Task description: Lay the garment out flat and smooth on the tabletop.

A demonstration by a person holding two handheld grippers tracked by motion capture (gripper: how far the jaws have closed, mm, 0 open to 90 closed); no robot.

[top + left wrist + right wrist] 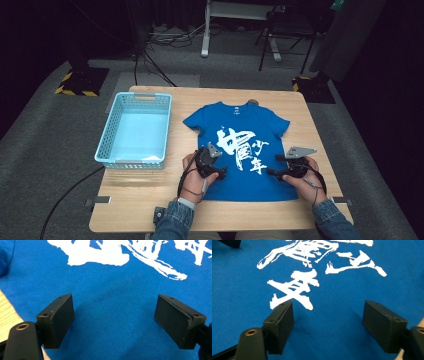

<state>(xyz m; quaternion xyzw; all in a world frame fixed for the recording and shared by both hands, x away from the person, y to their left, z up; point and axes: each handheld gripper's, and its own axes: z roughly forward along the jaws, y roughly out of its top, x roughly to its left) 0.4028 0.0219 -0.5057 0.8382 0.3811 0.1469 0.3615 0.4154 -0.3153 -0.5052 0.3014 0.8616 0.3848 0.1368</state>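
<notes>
One blue cotton T-shirt [237, 145] with white brush-style lettering lies spread flat on the light wooden table [135, 200], collar at the far side. One pale blue plastic mesh basket [134, 131] sits just left of it. Two black grippers hover over the shirt's near half: the left gripper [114, 315] and the right gripper [328, 320], each with its jaws spread wide, gripping nothing.

your t-shirt [239, 150] is soft matt blue cloth with a flat white print. the table [150, 205] looks like pale, smooth wood grain. the basket [134, 131] seems glossy light-blue plastic lattice. both your grippers' pads [60, 320] are matt black, perhaps rubbery.
</notes>
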